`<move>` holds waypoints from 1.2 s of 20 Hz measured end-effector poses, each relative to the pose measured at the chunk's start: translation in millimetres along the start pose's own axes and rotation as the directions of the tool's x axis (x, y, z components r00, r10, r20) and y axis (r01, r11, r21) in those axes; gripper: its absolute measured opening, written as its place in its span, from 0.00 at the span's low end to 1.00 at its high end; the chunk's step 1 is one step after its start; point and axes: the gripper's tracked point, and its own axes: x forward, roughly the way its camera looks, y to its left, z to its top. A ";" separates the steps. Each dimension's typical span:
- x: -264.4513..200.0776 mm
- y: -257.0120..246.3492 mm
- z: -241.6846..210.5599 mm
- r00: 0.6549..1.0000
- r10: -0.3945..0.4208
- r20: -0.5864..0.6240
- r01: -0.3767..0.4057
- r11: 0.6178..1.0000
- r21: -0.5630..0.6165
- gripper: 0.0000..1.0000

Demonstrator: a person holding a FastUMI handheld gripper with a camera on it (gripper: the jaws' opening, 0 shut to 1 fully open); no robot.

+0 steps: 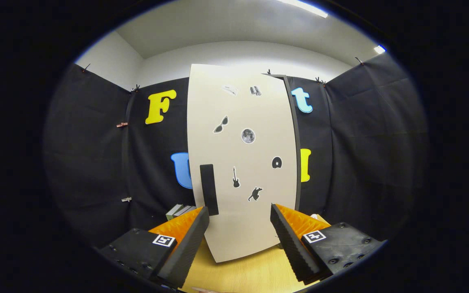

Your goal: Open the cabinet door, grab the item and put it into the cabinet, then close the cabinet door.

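Black cloth walls on three sides, white room wall and ceiling above them, pale wooden tabletop [250, 272] below.

Tongs [239, 217] spread wide open, gripping nothing – ridged pads [187, 244] facing each other across bare tabletop and the foot of the cabinet door. Small square printed markers on top of both finger bodies.

Just ahead, standing upright between the two fingers: cream cabinet door [244, 171], tall and flat, facing the camera, lower edge close to the tabletop. Dark rectangular handle [209, 189] upright near the door's left edge, low down, just above and beside the tip of the left finger; touching or not, cannot tell. Scattered stickers over the door face – sunglasses, a round moon-like disc, a guitar, a small dark animal shape, a dark round one further right, two little ones near the top. Thin dark strip of cabinet frame [295, 142] along the door's right edge; door seemingly shut or nearly so, though hard to judge from straight on.

Further out, left of the door and behind the left finger: what look like a couple of books [179, 211], green and grey, low against the cloth, partly hidden by the finger. Small clips pinning the cloth along its top and left side.
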 end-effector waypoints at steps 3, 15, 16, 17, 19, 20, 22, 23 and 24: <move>-1.7 -1.2 3.6 1.000 0.000 0.004 0.000 1.000 0.001 0.98; -3.6 -0.3 14.0 0.999 0.002 0.036 -0.001 1.000 -0.010 0.98; -4.2 0.1 13.0 0.999 0.002 0.033 -0.001 1.000 -0.012 0.98; -3.4 0.4 12.2 1.000 0.001 0.030 -0.001 1.000 -0.015 0.98; -2.6 0.4 11.8 1.000 0.001 0.026 -0.001 1.000 -0.017 0.98; -1.7 0.8 11.8 1.000 0.002 0.025 -0.001 1.000 -0.017 0.98; -1.2 1.4 11.4 1.000 0.002 0.023 -0.001 1.000 -0.020 0.98; -1.2 1.9 11.4 1.000 0.002 0.023 -0.002 1.000 -0.022 0.98; -0.6 1.9 11.0 1.000 0.002 0.021 -0.002 1.000 -0.024 0.98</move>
